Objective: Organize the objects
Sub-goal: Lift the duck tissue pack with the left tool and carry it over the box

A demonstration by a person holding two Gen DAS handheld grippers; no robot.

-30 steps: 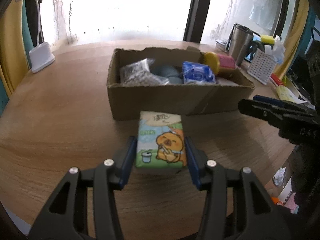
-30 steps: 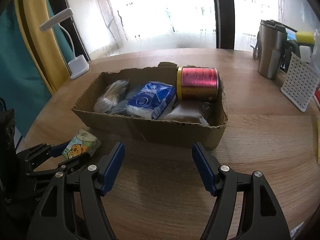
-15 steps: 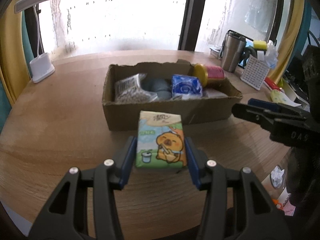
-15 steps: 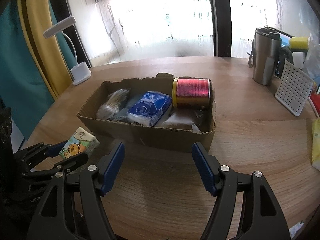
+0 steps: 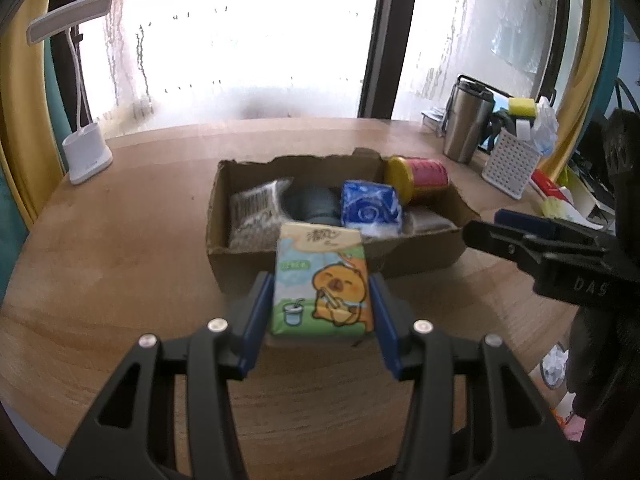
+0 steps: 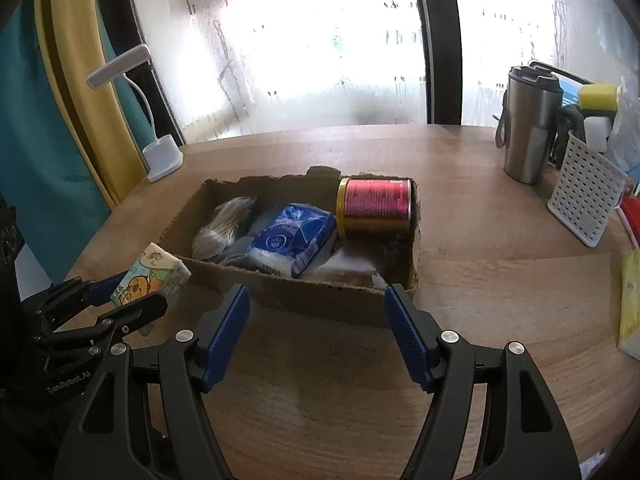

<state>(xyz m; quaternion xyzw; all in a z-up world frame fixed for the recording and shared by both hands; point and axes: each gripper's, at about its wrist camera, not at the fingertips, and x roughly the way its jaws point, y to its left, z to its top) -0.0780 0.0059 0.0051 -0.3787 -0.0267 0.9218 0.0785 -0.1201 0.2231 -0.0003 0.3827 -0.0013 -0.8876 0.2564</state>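
**Tissue pack clamped in left gripper, short of the box; right gripper empty**

1. Left gripper: the two blue pads press on the long sides of the tissue pack, a small pack printed with an orange cartoon animal and a cup. The pack is held clear of the wooden table with its printed face up. In the right wrist view the same pack sits just short of the box's near left corner, outside the box.

2. Right gripper: jaws stand apart with nothing between the pads; only bare table top and the box's near wall lie beyond them. Seen from the left wrist, this gripper reaches in from the right side, beside the box's right end.

3. Directly ahead of both grippers: the cardboard box, open-topped with torn edges. Contents, left to right from the left gripper: a clear bag with a barcode label, a dark round item, a blue tissue pack, and a red can with a yellow lid, lying on its side at the far right corner.

4. Farther ahead, left: a white desk lamp. Farther ahead, right: a steel tumbler and a white perforated basket. To the near right of the right gripper, a yellow pack lies at the table's edge.
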